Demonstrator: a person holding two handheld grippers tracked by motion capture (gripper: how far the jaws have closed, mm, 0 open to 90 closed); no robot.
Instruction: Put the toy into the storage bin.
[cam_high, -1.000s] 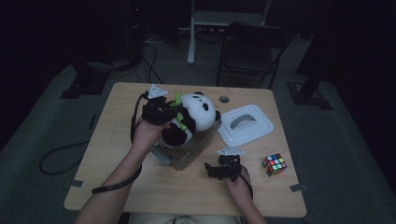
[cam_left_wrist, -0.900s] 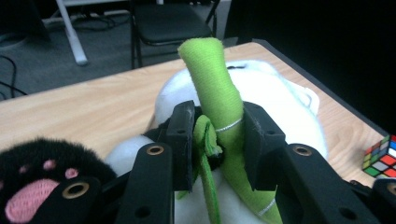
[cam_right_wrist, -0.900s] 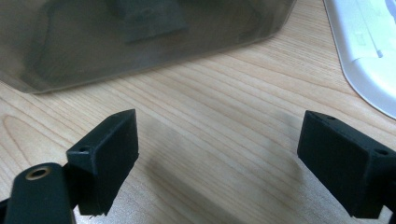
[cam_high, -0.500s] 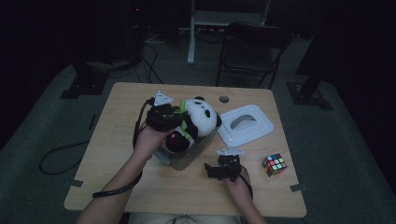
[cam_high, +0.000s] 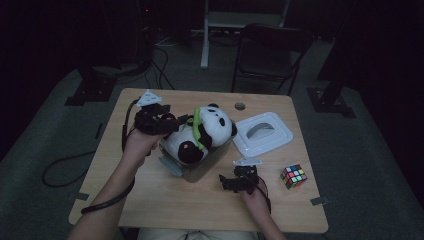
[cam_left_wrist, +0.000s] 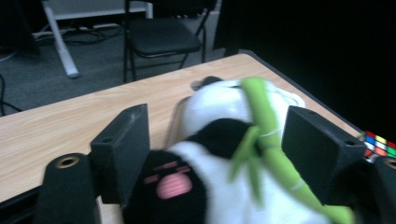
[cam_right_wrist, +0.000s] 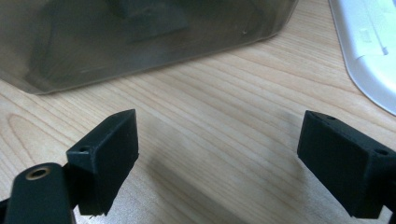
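Observation:
A black-and-white panda plush (cam_high: 205, 132) with a green bamboo stalk sits in a clear plastic container (cam_high: 197, 170) at the table's middle. My left gripper (cam_high: 172, 125) is at the plush's left side. Its jaws have just been opening. In the left gripper view the panda (cam_left_wrist: 219, 140) lies between them, and the pads (cam_left_wrist: 123, 144) stand clear of it. My right gripper (cam_high: 227, 182) rests near the container's front right corner. It is open over bare wood (cam_right_wrist: 219, 140), facing the container wall (cam_right_wrist: 140, 42).
A white lid (cam_high: 263, 132) lies right of the container. A colour cube (cam_high: 293, 176) sits near the table's right edge, right of my right gripper. A black chair (cam_high: 267, 55) and a white desk frame stand beyond the far edge.
My left gripper has opened, let go of the panda and drawn back to the left. The panda stays in the container. The right gripper has not moved.

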